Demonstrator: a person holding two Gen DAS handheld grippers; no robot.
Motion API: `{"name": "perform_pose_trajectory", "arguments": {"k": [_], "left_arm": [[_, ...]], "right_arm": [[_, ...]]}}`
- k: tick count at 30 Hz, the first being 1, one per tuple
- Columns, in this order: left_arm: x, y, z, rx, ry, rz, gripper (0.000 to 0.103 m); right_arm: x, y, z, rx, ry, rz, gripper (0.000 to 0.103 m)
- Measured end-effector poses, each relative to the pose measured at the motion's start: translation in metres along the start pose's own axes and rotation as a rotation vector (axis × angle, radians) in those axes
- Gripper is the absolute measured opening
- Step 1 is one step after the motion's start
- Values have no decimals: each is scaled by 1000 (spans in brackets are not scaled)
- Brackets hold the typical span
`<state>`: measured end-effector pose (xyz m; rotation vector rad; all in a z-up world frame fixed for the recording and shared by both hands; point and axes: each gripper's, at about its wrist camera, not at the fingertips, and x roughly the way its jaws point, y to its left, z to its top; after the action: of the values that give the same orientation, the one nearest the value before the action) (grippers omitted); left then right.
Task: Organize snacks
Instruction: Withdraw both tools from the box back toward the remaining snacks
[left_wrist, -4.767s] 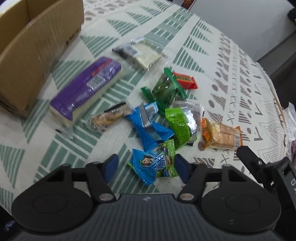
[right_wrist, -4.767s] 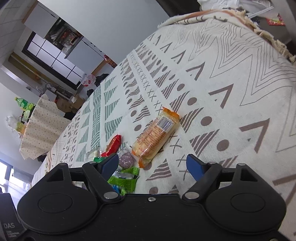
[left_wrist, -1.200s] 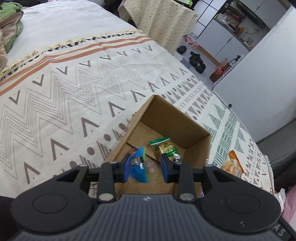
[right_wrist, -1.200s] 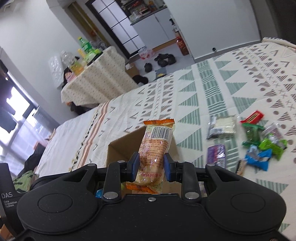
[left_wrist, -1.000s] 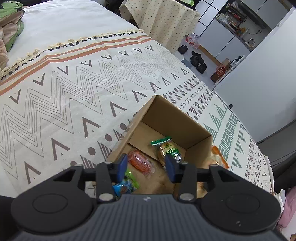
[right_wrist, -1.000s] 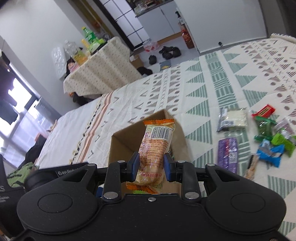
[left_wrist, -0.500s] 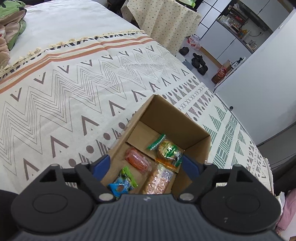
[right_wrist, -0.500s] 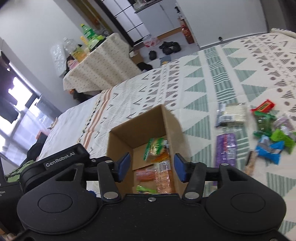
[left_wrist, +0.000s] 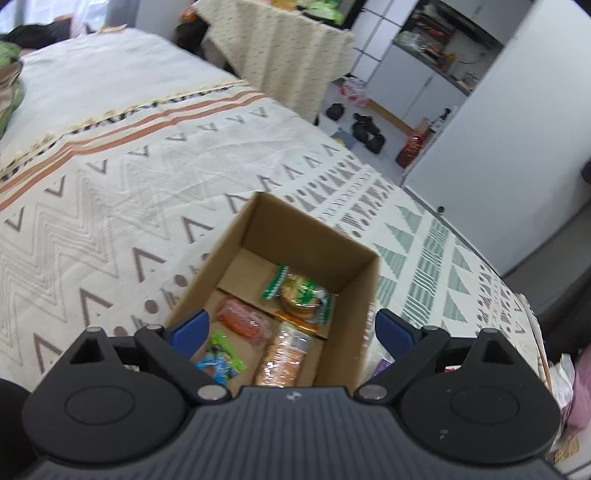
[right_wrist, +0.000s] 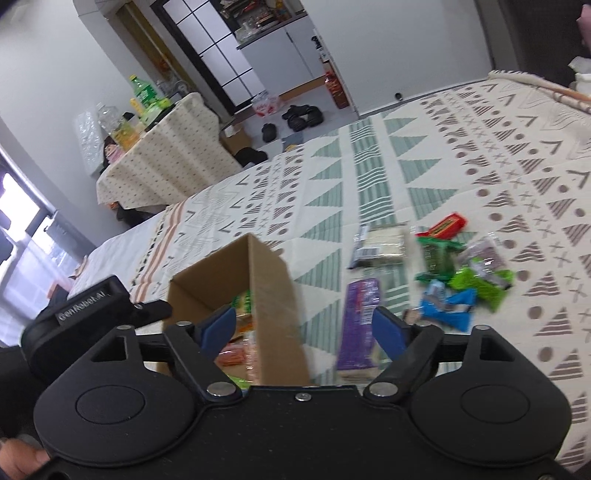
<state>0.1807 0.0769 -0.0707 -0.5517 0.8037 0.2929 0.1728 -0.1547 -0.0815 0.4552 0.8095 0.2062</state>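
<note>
Bed (right_wrist: 424, 155) w/ patterned cover carried a cardboard box (right_wrist: 273, 295), purple pack (right_wrist: 360, 325) just beside it, clear cracker pack (right_wrist: 384, 245), & mixed small snack wrappers (right_wrist: 465, 280) near those.

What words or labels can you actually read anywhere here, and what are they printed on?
"GenRobot.AI": raised lettering on the black body of the left tongs, seen from the right wrist camera.
Snack wrappers on the cloth, such as the purple pack and red bar: print too blurred to read.

Matt cardboard box (left_wrist: 310, 236), glossy plastic wrappers (right_wrist: 476, 282), woven cloth (left_wrist: 110, 206).
</note>
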Motion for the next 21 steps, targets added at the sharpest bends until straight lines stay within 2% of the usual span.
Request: {"name": "perform_pose_trajectory", "arguments": {"k": [7, 15, 21], "left_arm": [[3, -33, -19, 159, 39, -80, 101], [6, -59, -47, 275, 87, -137, 103], [10, -70, -60, 315, 108, -155, 103]], "right_arm": [[-14, -29, -4, -11, -12, -46, 96], [-27, -62, -9, 16, -18, -90, 101], [-32, -82, -11, 39, -14, -97, 103]]}}
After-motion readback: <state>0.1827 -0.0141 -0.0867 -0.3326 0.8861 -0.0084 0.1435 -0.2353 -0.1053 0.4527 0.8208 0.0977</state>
